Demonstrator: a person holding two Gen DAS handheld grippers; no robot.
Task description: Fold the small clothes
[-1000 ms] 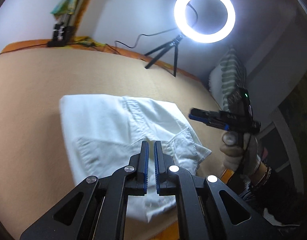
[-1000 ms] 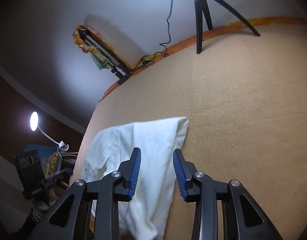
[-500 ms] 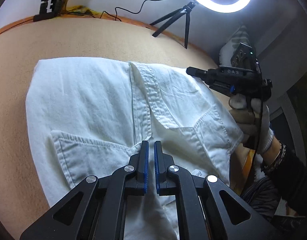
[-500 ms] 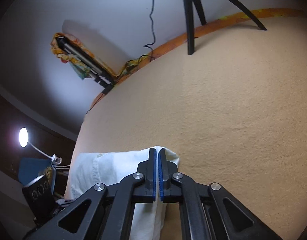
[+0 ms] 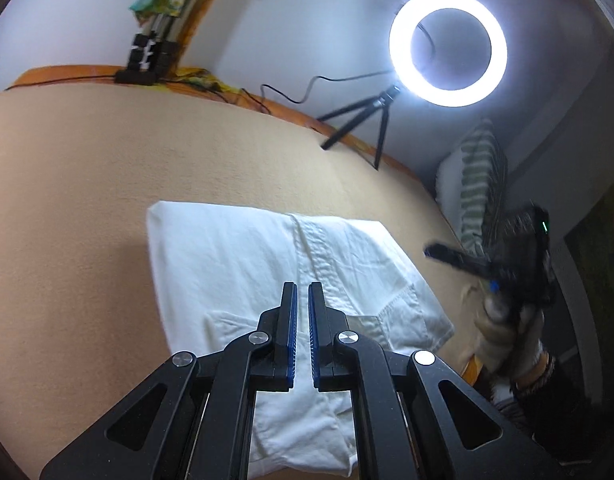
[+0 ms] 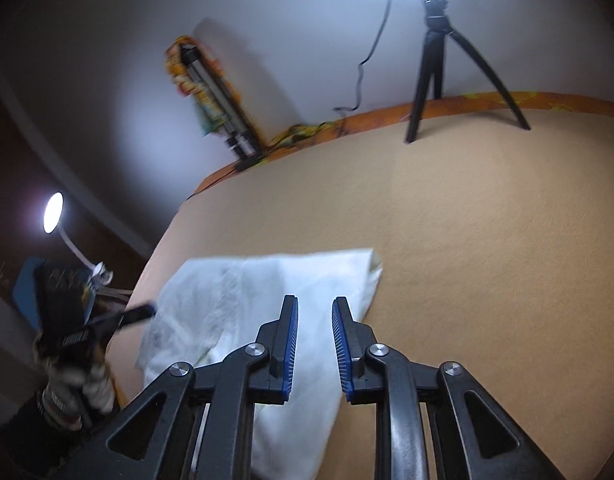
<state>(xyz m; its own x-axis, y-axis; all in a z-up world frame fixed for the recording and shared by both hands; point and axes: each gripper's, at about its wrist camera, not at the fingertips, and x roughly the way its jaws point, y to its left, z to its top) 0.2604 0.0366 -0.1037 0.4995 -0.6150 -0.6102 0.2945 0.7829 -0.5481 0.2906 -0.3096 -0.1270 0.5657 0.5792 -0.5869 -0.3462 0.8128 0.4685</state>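
Observation:
A folded white pair of shorts [image 5: 275,268] with back pockets and a centre seam lies flat on the tan blanket [image 5: 87,184]. It also shows in the right wrist view [image 6: 267,292]. My left gripper [image 5: 299,292] hovers above the shorts near the pockets, its jaws nearly closed with a narrow gap and nothing between them. My right gripper [image 6: 314,308] is open and empty above the shorts' right edge. The right gripper shows blurred in the left wrist view [image 5: 459,256], off the shorts' right side. The left gripper shows blurred in the right wrist view [image 6: 139,314].
A lit ring light [image 5: 447,48] on a small black tripod [image 6: 435,64] stands at the blanket's far edge. A folded tripod [image 5: 151,56] leans in the wall corner. A striped pillow [image 5: 475,176] stands at right. A desk lamp [image 6: 53,212] glows at left.
Both grippers have lifted up and back from the shorts. The right gripper, shut on the shorts' edge half a second ago, has opened and let go. The shorts lie flat.

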